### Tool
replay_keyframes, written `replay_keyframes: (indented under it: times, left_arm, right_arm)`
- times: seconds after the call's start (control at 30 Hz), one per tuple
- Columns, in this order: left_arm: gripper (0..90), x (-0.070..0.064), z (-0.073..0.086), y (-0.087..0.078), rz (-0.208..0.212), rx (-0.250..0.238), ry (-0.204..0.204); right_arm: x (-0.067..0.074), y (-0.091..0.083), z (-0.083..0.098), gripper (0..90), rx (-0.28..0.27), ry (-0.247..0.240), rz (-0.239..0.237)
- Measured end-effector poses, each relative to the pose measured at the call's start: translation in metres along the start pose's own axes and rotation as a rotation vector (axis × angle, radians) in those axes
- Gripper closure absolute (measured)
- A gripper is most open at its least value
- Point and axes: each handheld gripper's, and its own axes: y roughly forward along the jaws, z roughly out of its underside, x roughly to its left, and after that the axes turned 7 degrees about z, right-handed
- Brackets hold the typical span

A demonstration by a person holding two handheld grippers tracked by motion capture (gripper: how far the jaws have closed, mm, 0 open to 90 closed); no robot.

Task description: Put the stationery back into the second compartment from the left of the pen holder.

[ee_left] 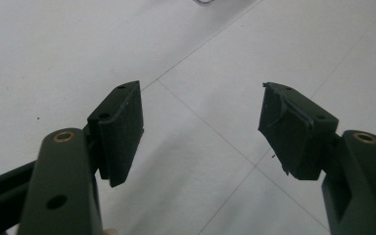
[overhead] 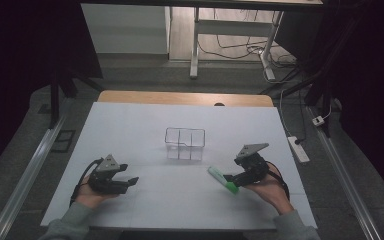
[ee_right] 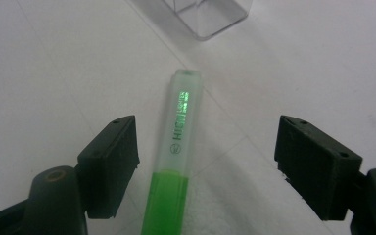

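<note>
A green highlighter (overhead: 223,180) with a frosted clear body lies flat on the white table sheet, right of centre. My right gripper (overhead: 236,177) stands open around its green end; in the right gripper view the highlighter (ee_right: 174,156) runs up between the jaws, closer to the left pad (ee_right: 110,161), and neither pad presses on it. A clear plastic organiser (overhead: 184,143) with compartments stands at the table's middle, beyond the pen, and its corner (ee_right: 210,17) shows at the top of that view. My left gripper (overhead: 128,182) rests open near the front left, nothing between its pads (ee_left: 122,129).
The white sheet (overhead: 130,125) covers the table, with a wooden edge (overhead: 185,98) at the far side. Past the right edge a power strip (overhead: 298,148) and cables lie on the floor. Metal rails run along both sides of the table.
</note>
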Motion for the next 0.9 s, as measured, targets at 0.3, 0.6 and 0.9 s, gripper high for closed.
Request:
replay_keyframes:
  times: [0.3,0.6,0.9]
  left_arm:
    - [32.7,0.002,0.0,0.0,0.01,-0.007,0.009]
    - [32.6,0.002,-0.001,0.001,0.009,-0.002,0.012]
    - [32.5,0.001,-0.001,0.002,-0.003,0.005,0.012]
  right_arm:
    - [0.006,0.012,-0.011,26.0,0.082,-0.028,-0.012]
    - [0.017,0.017,-0.013,31.6,0.157,-0.057,0.006]
    - [0.022,0.025,-0.002,42.7,0.242,-0.073,0.021]
